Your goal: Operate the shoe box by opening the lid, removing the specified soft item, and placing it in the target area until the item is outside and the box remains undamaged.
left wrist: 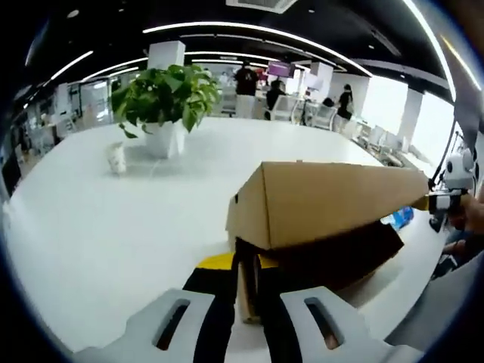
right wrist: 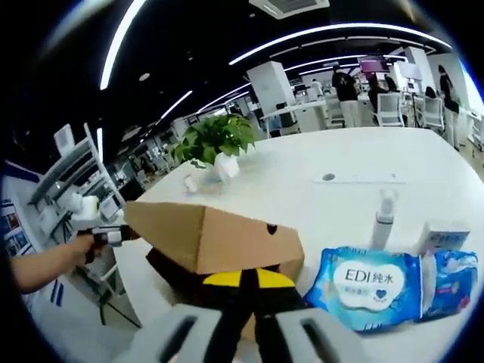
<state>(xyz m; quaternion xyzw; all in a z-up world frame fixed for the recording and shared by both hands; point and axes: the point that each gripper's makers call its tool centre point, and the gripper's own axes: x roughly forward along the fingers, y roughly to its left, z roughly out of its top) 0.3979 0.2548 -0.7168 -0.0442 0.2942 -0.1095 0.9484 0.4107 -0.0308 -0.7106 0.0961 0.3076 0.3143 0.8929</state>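
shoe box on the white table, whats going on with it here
A person is working on a cardboard shoe box with a handheld gripper at each end. The left gripper and the right gripper each have their jaws closed on an end wall of the box. The lid is tilted up, so the box is partly open. Nothing has come out of it yet. A pack of wet wipes lies beside the box, and a potted plant stands farther back on the table.
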